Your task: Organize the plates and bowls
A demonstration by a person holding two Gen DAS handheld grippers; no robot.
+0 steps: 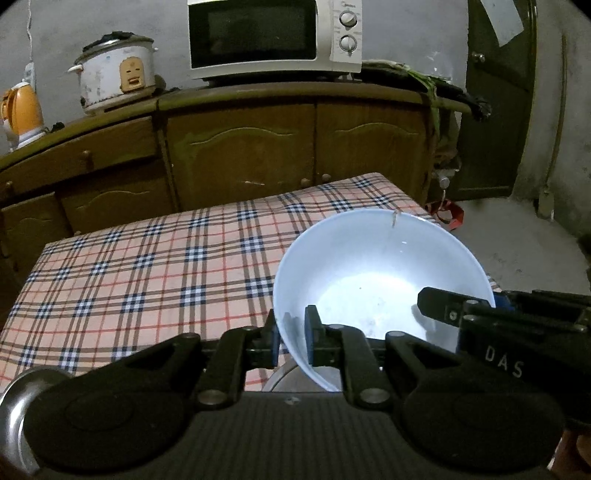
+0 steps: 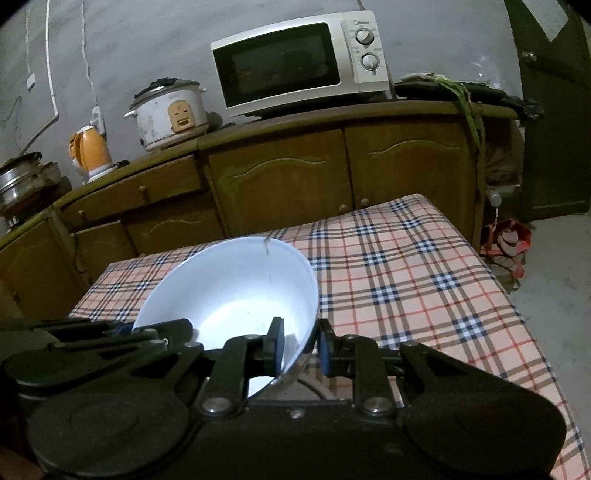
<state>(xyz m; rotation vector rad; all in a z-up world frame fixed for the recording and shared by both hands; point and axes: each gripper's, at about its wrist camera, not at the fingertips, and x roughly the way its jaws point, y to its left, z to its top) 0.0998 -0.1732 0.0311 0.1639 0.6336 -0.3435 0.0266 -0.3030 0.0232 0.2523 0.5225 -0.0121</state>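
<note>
A large white bowl [image 1: 380, 280] hangs above the plaid tablecloth [image 1: 147, 273], held from both sides. My left gripper [image 1: 293, 341] is shut on the bowl's left rim, one pad inside the wall and one outside. My right gripper [image 2: 299, 347] is shut on the opposite rim of the same bowl [image 2: 236, 291]. In the left wrist view the right gripper [image 1: 458, 314] shows as a black tool reaching in from the right. The bowl has a thin dark crack running down from its far rim. A pale plate edge [image 1: 284, 380] peeks out beneath the bowl.
A wooden sideboard [image 1: 240, 147] runs behind the table [image 2: 424, 280], carrying a microwave [image 1: 273, 33], a rice cooker [image 1: 118, 74] and an orange kettle [image 1: 22, 110]. A steel bowl rim [image 1: 14, 413] shows at the lower left. A dark door [image 2: 554, 110] stands to the right.
</note>
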